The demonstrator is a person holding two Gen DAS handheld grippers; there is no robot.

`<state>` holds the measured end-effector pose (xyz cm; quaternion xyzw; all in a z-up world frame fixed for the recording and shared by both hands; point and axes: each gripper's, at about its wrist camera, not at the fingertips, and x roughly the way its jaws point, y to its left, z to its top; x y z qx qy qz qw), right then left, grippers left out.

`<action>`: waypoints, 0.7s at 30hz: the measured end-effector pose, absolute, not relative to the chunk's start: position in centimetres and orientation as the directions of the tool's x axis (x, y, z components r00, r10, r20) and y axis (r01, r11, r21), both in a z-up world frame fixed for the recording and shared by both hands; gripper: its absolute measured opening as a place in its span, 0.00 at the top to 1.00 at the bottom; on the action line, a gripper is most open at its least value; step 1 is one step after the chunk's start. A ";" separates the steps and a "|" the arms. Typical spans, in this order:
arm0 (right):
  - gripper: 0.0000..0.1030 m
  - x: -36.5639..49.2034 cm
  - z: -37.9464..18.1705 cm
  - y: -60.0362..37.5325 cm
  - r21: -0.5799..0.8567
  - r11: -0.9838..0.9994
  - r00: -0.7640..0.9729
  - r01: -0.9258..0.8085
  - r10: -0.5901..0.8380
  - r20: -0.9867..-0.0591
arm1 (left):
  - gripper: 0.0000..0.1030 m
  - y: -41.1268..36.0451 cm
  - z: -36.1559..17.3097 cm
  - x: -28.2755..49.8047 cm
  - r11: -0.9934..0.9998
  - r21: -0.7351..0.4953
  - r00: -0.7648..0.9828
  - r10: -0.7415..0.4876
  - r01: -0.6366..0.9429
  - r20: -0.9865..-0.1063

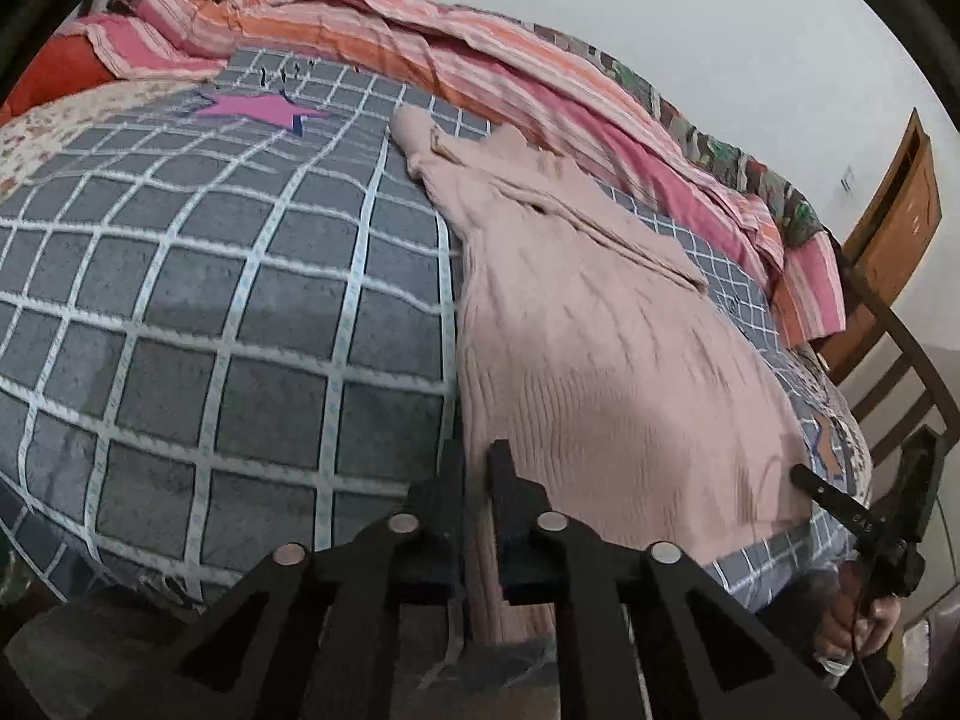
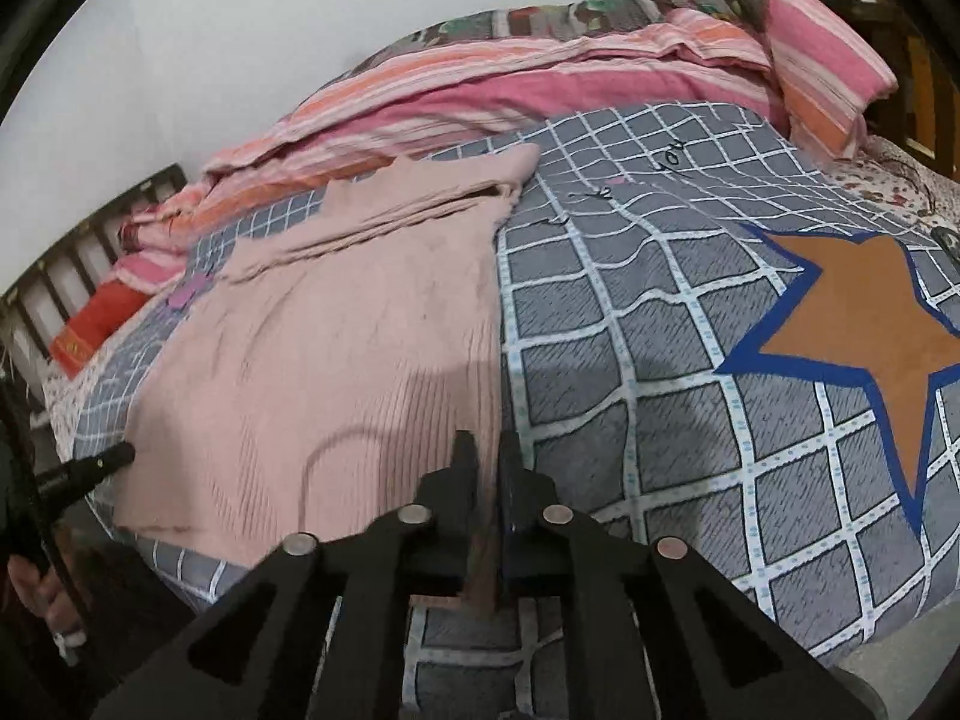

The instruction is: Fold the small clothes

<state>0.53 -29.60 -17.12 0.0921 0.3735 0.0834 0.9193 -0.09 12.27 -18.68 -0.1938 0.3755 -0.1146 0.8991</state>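
Observation:
A pale pink knitted sweater (image 1: 588, 330) lies flat on the grey checked bedspread (image 1: 240, 312), hem toward me, sleeves folded in near its far end. My left gripper (image 1: 477, 468) is shut on the sweater's near left hem corner. In the right wrist view the same sweater (image 2: 336, 330) lies left of centre and my right gripper (image 2: 487, 456) is shut on its near right hem corner. The right gripper also shows at the right edge of the left wrist view (image 1: 864, 504); the left gripper shows at the left edge of the right wrist view (image 2: 84, 468).
A pink and orange striped quilt (image 1: 480, 60) is bunched along the far side by the wall. A brown star patch (image 2: 870, 324) and a pink star patch (image 1: 258, 108) mark the bedspread. A wooden bed frame (image 1: 888, 300) stands at the right. A red cloth (image 2: 96, 324) lies far left.

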 end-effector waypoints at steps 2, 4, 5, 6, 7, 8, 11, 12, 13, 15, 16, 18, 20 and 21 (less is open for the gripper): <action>0.83 0.2 -17.3 -29.7 0.249 0.964 0.696 -0.089 0.239 -0.678 | 0.85 12.3 -18.9 -0.3 0.891 -0.449 0.681 -0.366 0.061 -0.635; 0.79 -0.2 -17.4 -29.9 0.260 0.961 0.695 -0.088 0.247 -0.675 | 0.80 12.1 -19.2 -0.6 0.886 -0.459 0.666 -0.382 0.067 -0.641; 0.75 -0.3 -17.4 -29.9 0.268 0.959 0.693 -0.094 0.256 -0.674 | 0.78 11.8 -19.3 -0.7 0.888 -0.455 0.661 -0.385 0.073 -0.644; 0.71 -0.3 -17.4 -29.9 0.271 0.958 0.691 -0.099 0.262 -0.674 | 0.76 11.5 -19.4 -0.9 0.890 -0.449 0.660 -0.386 0.081 -0.644; 0.69 -0.3 -17.5 -29.9 0.269 0.958 0.688 -0.104 0.264 -0.676 | 0.74 11.4 -19.3 -1.0 0.892 -0.444 0.664 -0.384 0.087 -0.642; 0.68 -0.3 -17.6 -29.7 0.258 0.960 0.688 -0.106 0.258 -0.678 | 0.69 11.1 -19.3 -1.2 0.894 -0.438 0.665 -0.385 0.096 -0.640; 0.67 -0.2 -17.8 -29.4 0.229 0.969 0.694 -0.095 0.229 -0.682 | 0.67 10.7 -19.2 -1.5 0.900 -0.425 0.676 -0.374 0.099 -0.635; 0.67 -0.2 -17.9 -29.3 0.221 0.971 0.699 -0.093 0.222 -0.680 | 0.67 10.6 -19.2 -1.5 0.901 -0.424 0.681 -0.369 0.095 -0.632; 0.67 -0.3 -17.9 -29.2 0.211 0.973 0.705 -0.093 0.214 -0.677 | 0.67 10.6 -19.2 -1.6 0.901 -0.425 0.683 -0.368 0.093 -0.631; 0.68 -0.4 -17.8 -29.0 0.193 0.977 0.713 -0.096 0.203 -0.671 | 0.67 10.5 -19.3 -1.6 0.902 -0.422 0.690 -0.362 0.090 -0.626; 0.68 -0.4 -17.7 -28.9 0.187 0.978 0.717 -0.095 0.198 -0.668 | 0.67 10.5 -19.3 -1.7 0.903 -0.419 0.692 -0.360 0.091 -0.625; 0.68 -0.4 -17.7 -28.8 0.166 0.983 0.731 -0.081 0.172 -0.661 | 0.67 10.2 -19.3 -1.7 0.909 -0.404 0.696 -0.354 0.100 -0.625; 0.68 -0.5 -17.5 -28.6 0.131 0.989 0.745 -0.062 0.133 -0.654 | 0.67 9.9 -19.3 -1.7 0.916 -0.388 0.700 -0.344 0.103 -0.626; 0.68 -0.4 -17.5 -28.6 0.130 0.989 0.740 -0.068 0.137 -0.658 | 0.67 9.8 -19.3 -1.7 0.918 -0.382 0.701 -0.340 0.104 -0.627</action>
